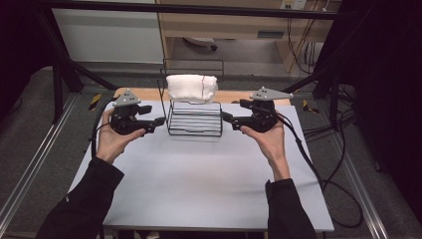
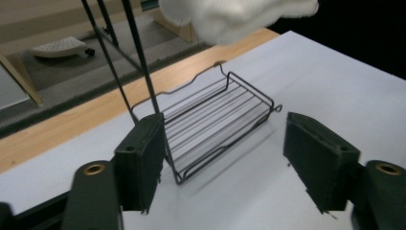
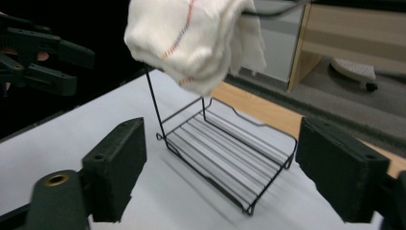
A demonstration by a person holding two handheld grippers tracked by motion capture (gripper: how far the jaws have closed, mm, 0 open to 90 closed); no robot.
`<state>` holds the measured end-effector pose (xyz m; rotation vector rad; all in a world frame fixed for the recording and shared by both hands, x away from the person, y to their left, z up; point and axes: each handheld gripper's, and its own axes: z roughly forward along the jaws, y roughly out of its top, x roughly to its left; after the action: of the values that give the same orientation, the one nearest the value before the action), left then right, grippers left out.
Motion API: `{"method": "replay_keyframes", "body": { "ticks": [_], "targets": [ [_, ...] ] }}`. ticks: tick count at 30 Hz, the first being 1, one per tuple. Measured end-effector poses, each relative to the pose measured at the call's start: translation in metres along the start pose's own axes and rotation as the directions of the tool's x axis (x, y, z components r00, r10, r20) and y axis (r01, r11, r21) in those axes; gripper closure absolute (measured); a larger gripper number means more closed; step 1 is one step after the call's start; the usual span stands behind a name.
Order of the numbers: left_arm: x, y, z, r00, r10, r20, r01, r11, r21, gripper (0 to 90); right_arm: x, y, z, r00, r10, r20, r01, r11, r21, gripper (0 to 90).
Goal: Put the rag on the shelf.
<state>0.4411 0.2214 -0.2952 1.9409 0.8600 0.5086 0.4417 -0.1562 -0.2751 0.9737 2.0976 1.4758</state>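
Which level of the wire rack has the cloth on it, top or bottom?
The top: the white cloth is draped over the upper bar of the wire rack, while its bottom shelf is bare.

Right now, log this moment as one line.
left gripper: open, empty | right gripper: open, empty | white cloth: draped atop wire rack

The left gripper [image 1: 158,121] is held at centre left of the high view, the right gripper [image 1: 226,118] at centre right; both jaws are spread wide, pointed inward.
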Motion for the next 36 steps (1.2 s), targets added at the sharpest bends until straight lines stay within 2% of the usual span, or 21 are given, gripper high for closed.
{"method": "replay_keyframes", "body": {
  "ticks": [5,13,22,30,36],
  "targets": [
    [0.002,-0.027,-0.006,0.9998,-0.02,0.002,0.02,0.9995,0.023,19.5,-0.008,-0.022,-0.008,0.9998,0.019,0.005,-0.019,1.0,0.017,9.5],
    [0.005,-0.067,-0.014,0.9992,-0.038,-0.013,0.038,0.9985,0.04,9.1,-0.019,-0.061,-0.019,0.9977,0.068,-0.002,-0.068,0.997,0.044,5.4],
    [0.008,-0.109,-0.021,0.9982,-0.059,-0.012,0.059,0.9971,0.048,6.9,-0.026,-0.108,-0.029,0.9959,0.091,0.001,-0.091,0.993,0.077,4.4],
    [0.01,-0.137,-0.021,0.9973,-0.073,-0.014,0.073,0.9943,0.077,7.4,-0.03,-0.144,-0.037,0.9955,0.095,0.007,-0.095,0.99,0.109,2.7],
    [0.01,-0.157,-0.02,0.9979,-0.063,-0.017,0.064,0.9935,0.094,8.3,-0.034,-0.167,-0.044,0.9946,0.102,0.018,-0.103,0.985,0.137,1.4]
  ]
}}
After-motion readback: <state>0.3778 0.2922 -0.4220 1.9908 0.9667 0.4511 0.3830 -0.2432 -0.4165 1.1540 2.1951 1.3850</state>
